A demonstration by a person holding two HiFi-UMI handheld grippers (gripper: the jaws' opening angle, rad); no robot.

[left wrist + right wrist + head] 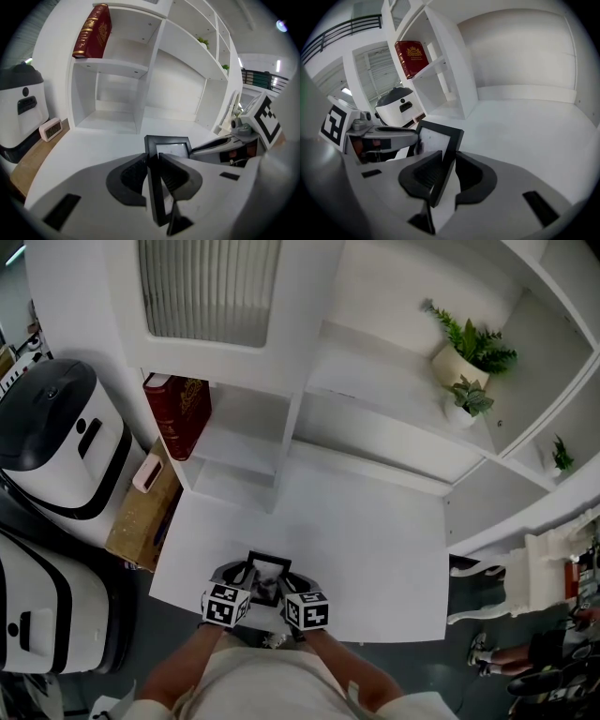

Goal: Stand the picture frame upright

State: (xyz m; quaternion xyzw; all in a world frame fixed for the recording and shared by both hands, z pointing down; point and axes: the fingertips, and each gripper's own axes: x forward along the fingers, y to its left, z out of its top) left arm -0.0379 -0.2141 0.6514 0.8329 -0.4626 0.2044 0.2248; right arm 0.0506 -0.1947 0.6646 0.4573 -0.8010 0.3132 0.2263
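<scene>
The picture frame (269,570) is small and black-rimmed with a pale glazed centre, at the near edge of the white tabletop (375,559). It sits tilted, top edge leaning away, its side rails pinched by the left gripper (152,161) and the right gripper (449,161).

Black picture frame (270,568), white shelf (394,418), dark red book (176,413) with gold ornament, green plants (473,343), clock (50,129) seemingly pale pink.
</scene>
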